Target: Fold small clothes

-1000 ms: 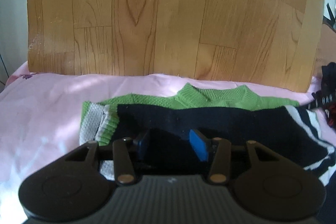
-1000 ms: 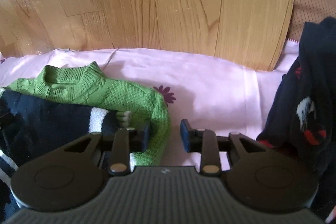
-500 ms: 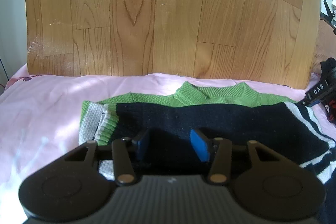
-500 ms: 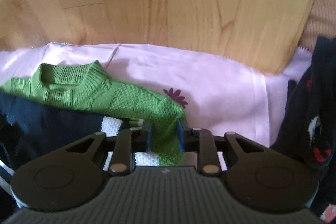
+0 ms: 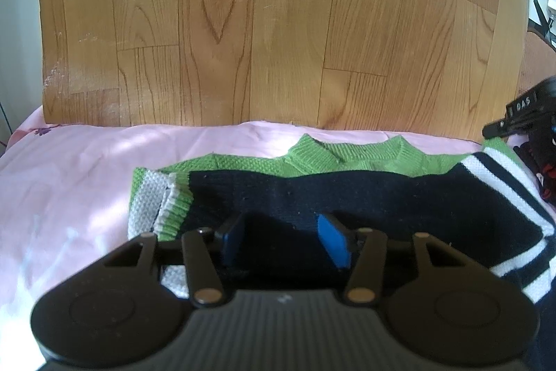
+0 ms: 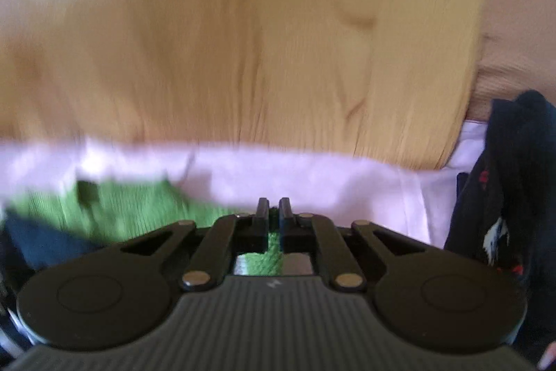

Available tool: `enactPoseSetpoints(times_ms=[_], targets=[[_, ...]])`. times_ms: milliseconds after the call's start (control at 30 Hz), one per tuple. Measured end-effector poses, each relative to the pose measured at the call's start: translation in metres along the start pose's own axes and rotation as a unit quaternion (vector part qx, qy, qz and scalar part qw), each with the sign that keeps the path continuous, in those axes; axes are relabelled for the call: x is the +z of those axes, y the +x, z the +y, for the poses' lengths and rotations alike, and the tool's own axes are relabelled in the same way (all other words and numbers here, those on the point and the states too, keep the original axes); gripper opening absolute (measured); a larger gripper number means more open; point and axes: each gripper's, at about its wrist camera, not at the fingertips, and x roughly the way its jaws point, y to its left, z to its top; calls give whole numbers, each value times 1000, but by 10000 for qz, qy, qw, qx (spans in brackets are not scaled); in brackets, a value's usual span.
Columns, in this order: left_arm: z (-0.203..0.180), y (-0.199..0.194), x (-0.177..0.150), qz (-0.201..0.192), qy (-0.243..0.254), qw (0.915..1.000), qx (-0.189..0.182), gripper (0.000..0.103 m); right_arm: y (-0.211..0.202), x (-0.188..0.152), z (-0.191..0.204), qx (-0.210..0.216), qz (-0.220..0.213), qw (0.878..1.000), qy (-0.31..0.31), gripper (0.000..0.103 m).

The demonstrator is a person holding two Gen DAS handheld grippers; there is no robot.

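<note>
Wood-grain panel (image 5: 278, 33) upright behind sunlit pink sheet (image 5: 69, 169).

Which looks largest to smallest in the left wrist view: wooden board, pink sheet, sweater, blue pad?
1. wooden board
2. pink sheet
3. sweater: close to the sheet in visible area, and partly hidden, so this order is unsure
4. blue pad, though nearest the camera

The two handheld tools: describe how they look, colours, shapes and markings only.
The left tool and the right tool share one build: a dark grey ribbed body, two round black lobes, black linkage arms with brass-coloured pivot pins, and a small pale mark at the body's middle. The left tool's finger pads are blue. No cables or sleeves show.
</note>
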Motion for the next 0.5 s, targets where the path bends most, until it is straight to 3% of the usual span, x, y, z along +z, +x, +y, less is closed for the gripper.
enactPoseSetpoints(times_ms=[133, 267, 333, 400, 500], targets=[[-2, 0, 0, 16, 70, 10000, 45, 49, 24, -12, -12, -340, 377, 9987, -9, 8], [-1, -1, 0, 14, 40, 10000, 15, 49, 19, -16, -23, -530, 317, 9981, 88, 12], [7, -4, 2, -8, -156, 9998, -116, 49, -1, -18, -22, -249, 84, 9995, 176, 13], [19, -12, 7, -163, -436, 9987, -184, 49, -28, -28, -10, 332, -64, 9992, 202, 16], [42, -18, 16, -304, -752, 9965, 195, 49, -51, -54, 5, 1156, -42, 9930, 228, 21]])
